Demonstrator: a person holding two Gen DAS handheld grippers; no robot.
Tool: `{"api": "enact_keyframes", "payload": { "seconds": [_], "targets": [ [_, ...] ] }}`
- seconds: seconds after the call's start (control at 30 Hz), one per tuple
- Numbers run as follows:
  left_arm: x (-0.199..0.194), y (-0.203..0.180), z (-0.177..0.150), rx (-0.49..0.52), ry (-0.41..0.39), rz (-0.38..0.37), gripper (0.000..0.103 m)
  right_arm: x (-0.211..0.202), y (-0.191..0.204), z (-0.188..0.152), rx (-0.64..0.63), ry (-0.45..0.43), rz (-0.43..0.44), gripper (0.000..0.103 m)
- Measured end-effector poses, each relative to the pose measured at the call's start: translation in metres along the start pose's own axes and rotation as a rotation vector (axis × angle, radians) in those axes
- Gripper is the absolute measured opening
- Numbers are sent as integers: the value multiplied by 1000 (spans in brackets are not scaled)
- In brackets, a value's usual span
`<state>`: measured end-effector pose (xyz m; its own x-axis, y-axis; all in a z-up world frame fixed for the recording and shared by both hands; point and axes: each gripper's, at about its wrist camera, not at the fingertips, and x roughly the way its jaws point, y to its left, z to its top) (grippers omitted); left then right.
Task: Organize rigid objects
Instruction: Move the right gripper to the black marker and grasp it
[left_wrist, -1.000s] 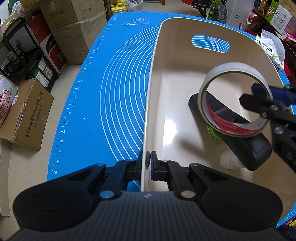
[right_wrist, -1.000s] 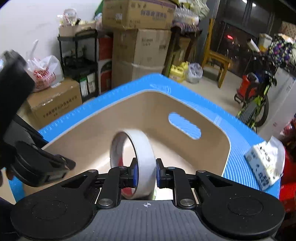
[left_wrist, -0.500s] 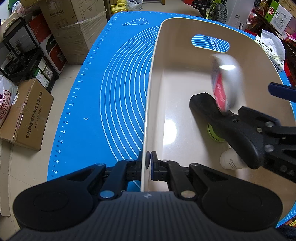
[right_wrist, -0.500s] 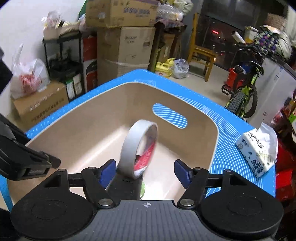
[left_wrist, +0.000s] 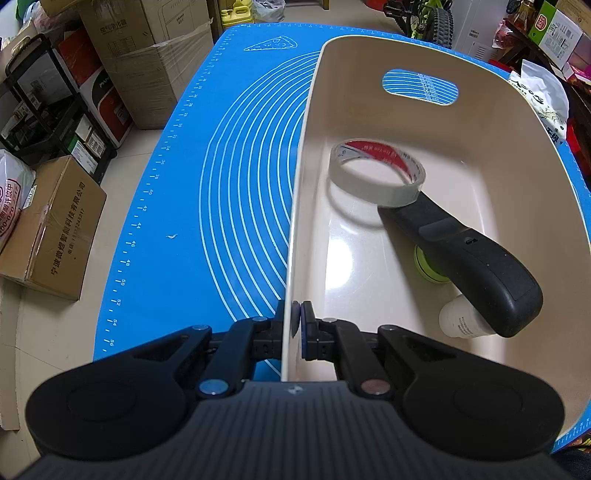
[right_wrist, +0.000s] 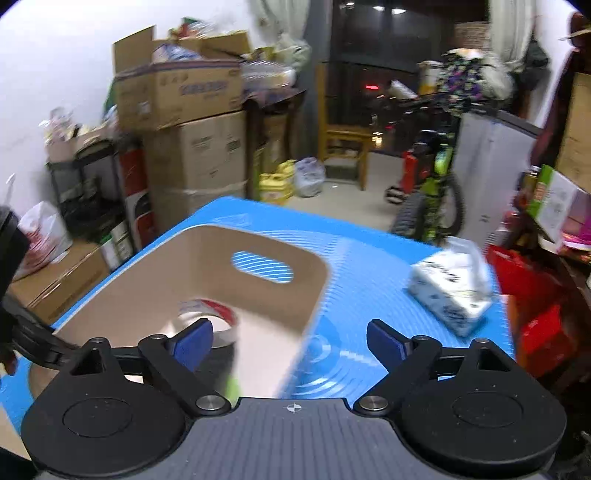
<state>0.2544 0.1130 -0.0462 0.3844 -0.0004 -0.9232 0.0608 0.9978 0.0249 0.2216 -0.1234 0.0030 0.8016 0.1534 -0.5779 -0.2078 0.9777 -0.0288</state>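
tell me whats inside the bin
In the bin: a tape roll leaning on a black handle, which lies over a green lid and a white bottle, hiding most of both.

The left wrist view is sharp and evenly lit from overhead. A bright glare patch sits on the glossy floor of the bin (left_wrist: 491, 122), and the tape roll (left_wrist: 376, 173) casts a soft ring-shaped shadow beside itself. The right wrist view is smeared by motion blur: the bin's rim (right_wrist: 314, 291) and the tissue pack (right_wrist: 452, 291) are streaked. Both views bend strongly at their edges, with dark corners.
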Motion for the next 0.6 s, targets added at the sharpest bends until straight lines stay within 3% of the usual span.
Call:
{"api": "enact_keyframes", "payload": {
  "seconds": [0.1,0.3,0.6],
  "targets": [
    [0,0,0,0,0,0,7,-8,-21,-8,34,-11,-57,91],
    [0,0,0,0,0,0,7,-7,-56,-41,86,51,-147,91],
    [0,0,0,0,0,0,7,19,-61,-89,94,180,-210,88]
  ]
}}
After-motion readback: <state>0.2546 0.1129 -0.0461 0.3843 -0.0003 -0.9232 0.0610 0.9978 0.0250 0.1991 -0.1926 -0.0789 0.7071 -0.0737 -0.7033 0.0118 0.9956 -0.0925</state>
